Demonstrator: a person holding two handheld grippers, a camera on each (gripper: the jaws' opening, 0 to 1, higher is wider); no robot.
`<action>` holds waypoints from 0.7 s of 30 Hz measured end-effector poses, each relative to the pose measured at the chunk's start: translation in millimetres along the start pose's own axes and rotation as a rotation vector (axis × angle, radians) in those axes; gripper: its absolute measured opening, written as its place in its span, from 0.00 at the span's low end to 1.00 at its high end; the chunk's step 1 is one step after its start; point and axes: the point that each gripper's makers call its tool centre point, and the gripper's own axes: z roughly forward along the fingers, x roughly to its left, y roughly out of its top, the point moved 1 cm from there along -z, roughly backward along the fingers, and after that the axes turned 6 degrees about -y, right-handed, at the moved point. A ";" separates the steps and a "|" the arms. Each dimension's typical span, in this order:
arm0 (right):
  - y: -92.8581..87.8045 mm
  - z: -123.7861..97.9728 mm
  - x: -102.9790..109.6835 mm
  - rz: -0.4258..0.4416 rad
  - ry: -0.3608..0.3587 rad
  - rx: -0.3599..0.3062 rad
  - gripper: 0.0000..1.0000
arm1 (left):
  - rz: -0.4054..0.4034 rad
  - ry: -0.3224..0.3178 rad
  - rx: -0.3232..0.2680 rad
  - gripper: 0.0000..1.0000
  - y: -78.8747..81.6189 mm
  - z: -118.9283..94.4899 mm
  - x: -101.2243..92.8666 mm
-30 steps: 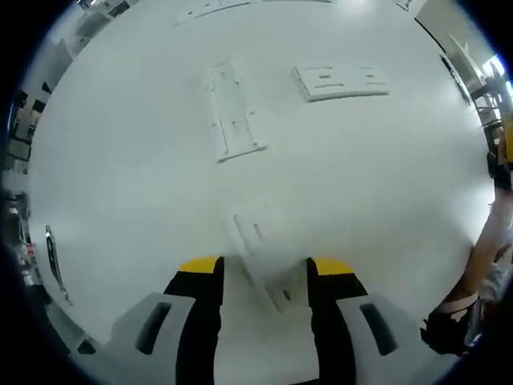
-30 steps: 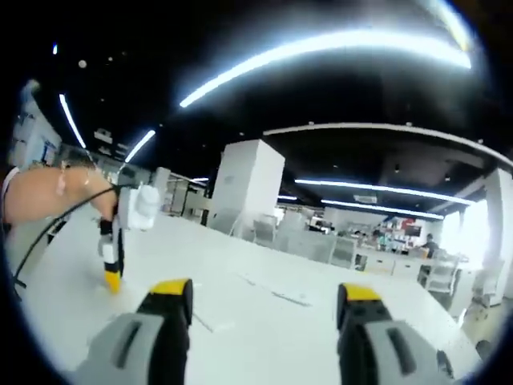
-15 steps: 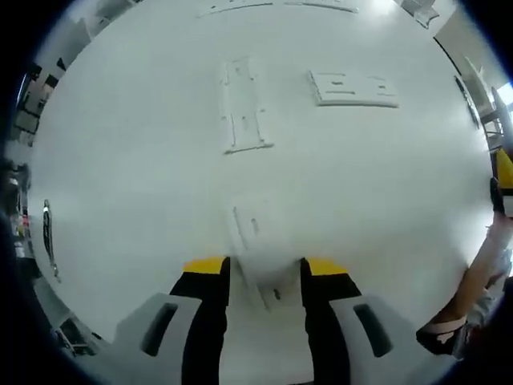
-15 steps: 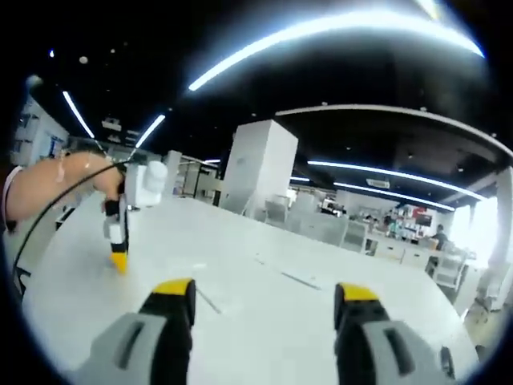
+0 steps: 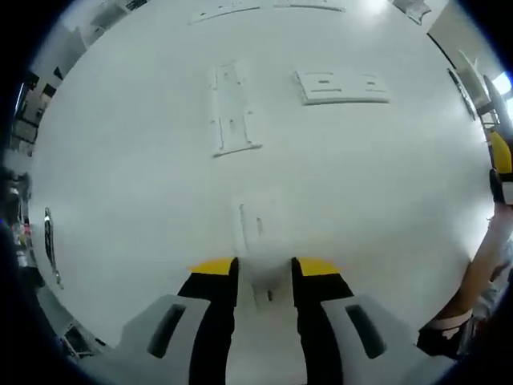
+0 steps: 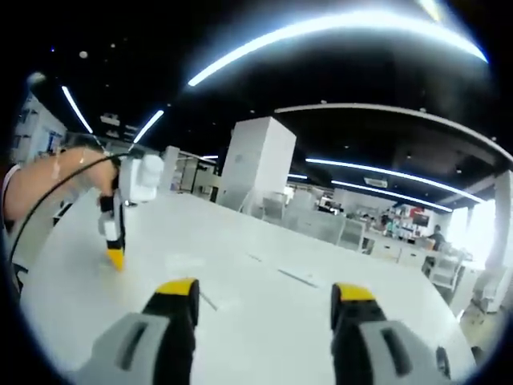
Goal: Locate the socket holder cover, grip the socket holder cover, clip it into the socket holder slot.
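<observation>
L tool jaws narrowed around white socket holder cover, flat on surface; contact unclear. R tool wide open, empty, raised above surface.

In the left gripper view, a table takes up most of the frame. A long flat cover lies on it at lower centre, its near end set between the jaws of the left gripper, which rise from the bottom edge. A second long strip lies on the table at upper centre-left, and a wider flat plate is placed to its right, apart from it. A person's arm is seen at the right edge. In the right gripper view, the right gripper rises from the bottom with its jaws held wide apart above the table. The left gripper is seen at the left of that frame, pointing down at the table. A pillar stands behind the table at upper centre.
</observation>
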 end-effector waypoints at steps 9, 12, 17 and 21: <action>-0.1 1.3 -1.9 -0.013 -0.004 0.007 0.67 | 0.011 -0.009 0.016 0.28 5.4 0.2 2.7; 0.8 1.7 -1.8 -0.016 -0.004 0.007 0.67 | 0.024 -0.015 0.029 0.28 6.0 0.2 3.4; 1.0 0.9 -1.4 -0.013 -0.004 0.006 0.65 | 0.077 -0.026 0.043 0.28 7.0 0.0 4.0; 0.4 0.8 -0.5 -0.016 -0.003 0.010 0.65 | 0.094 -0.027 0.043 0.28 7.8 -0.2 4.3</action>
